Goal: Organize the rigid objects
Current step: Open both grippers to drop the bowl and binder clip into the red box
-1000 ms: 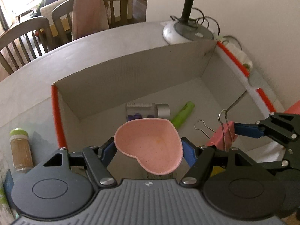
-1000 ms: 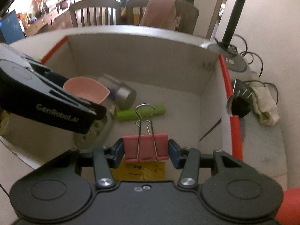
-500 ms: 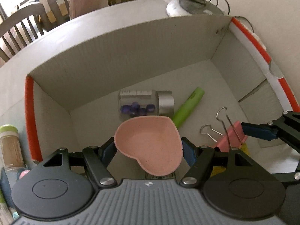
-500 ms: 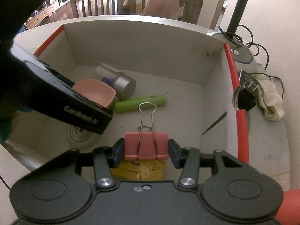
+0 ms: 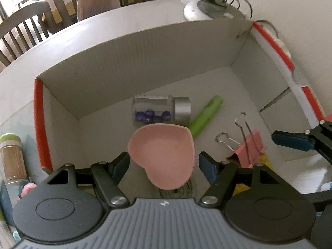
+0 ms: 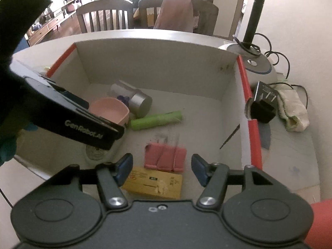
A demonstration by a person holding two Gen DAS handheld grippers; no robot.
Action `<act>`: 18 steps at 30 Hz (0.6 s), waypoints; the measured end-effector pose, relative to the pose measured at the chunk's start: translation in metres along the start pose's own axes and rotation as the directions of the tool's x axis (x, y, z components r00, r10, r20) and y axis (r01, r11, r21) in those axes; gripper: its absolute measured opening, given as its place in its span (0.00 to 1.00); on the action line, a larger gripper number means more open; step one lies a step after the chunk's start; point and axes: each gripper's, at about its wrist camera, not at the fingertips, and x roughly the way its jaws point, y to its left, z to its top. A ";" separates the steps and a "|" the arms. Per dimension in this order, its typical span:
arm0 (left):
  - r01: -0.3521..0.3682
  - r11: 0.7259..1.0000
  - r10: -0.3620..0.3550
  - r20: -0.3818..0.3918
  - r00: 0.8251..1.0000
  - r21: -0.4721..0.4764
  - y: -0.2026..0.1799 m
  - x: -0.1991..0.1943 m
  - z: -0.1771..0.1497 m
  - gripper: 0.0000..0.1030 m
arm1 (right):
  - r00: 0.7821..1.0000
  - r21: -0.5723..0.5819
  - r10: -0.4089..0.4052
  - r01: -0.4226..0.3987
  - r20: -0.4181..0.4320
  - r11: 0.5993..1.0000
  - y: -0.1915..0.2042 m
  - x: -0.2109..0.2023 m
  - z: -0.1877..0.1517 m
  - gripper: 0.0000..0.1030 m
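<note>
Right wrist view shows the right gripper (image 6: 161, 167) with its jaws opening, clear of the pink metal binder clip (image 6: 165, 158) lying between them on the floor of the white cardboard box (image 6: 157, 62). Left gripper (image 5: 164, 162) has its jaws on either side of a pink heart-shaped dish (image 5: 162, 153), though whether they press it I cannot tell.
</note>
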 end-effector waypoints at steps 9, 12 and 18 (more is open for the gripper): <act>0.045 0.998 -0.049 0.097 0.994 0.040 -0.008 -0.035 -0.008 0.71 | 0.998 0.045 -0.009 0.006 0.063 0.999 0.009 -0.034 -0.003 0.61; 0.052 0.997 -0.058 0.125 0.991 0.053 -0.009 -0.047 -0.015 0.71 | 0.996 0.061 -0.014 0.009 0.084 0.998 0.016 -0.045 -0.004 0.61; 0.074 0.995 -0.085 0.176 0.981 0.069 0.005 -0.077 -0.031 0.71 | 0.992 0.083 -0.015 0.004 0.126 0.997 0.038 -0.067 -0.006 0.63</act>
